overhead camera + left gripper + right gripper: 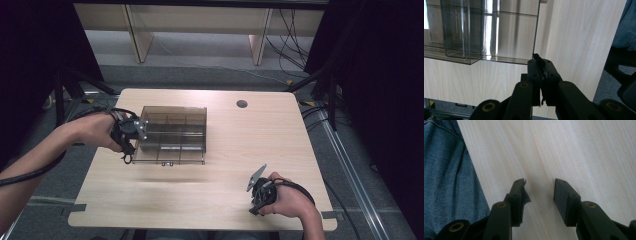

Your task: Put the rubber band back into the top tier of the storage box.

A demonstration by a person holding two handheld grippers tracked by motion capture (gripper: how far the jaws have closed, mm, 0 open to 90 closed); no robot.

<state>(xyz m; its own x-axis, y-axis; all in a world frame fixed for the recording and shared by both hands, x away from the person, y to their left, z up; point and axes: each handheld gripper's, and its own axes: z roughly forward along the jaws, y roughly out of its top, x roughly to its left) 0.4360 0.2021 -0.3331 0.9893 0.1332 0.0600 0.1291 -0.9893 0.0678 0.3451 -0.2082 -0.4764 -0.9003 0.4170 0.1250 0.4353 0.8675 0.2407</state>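
A pale wooden surface (225, 195) is filling most of the high view, standing on a grey floor with dark curtains hanging at both sides. A small round hole (242, 104) is showing near the surface's far edge.

A smoky, see-through plastic organizer box (172, 135) is sitting on the left half of the surface, well away from the near edge. Thin inner walls are dividing it into several compartments, and a small latch is sitting on its near wall. In the left gripper view the same box (481, 30) is lying just beyond the fingertips, with the corner of its rim right above them; whether the tips are touching it cannot be told.

A person's forearms are coming in from the bottom of the high view. The left hand is holding the left gripper (129, 150) against the box's left end, near its front corner. In its own view the left gripper (540, 67) is showing its fingers pressed together, with nothing clamped between them.

The right gripper (256, 207) is resting low near the front right of the surface, well apart from the box. In its own view the right gripper (539, 191) is keeping its fingers moderately spread over bare wood, holding nothing. Blue denim fabric (446, 182) is lying beside it, past the surface's edge.
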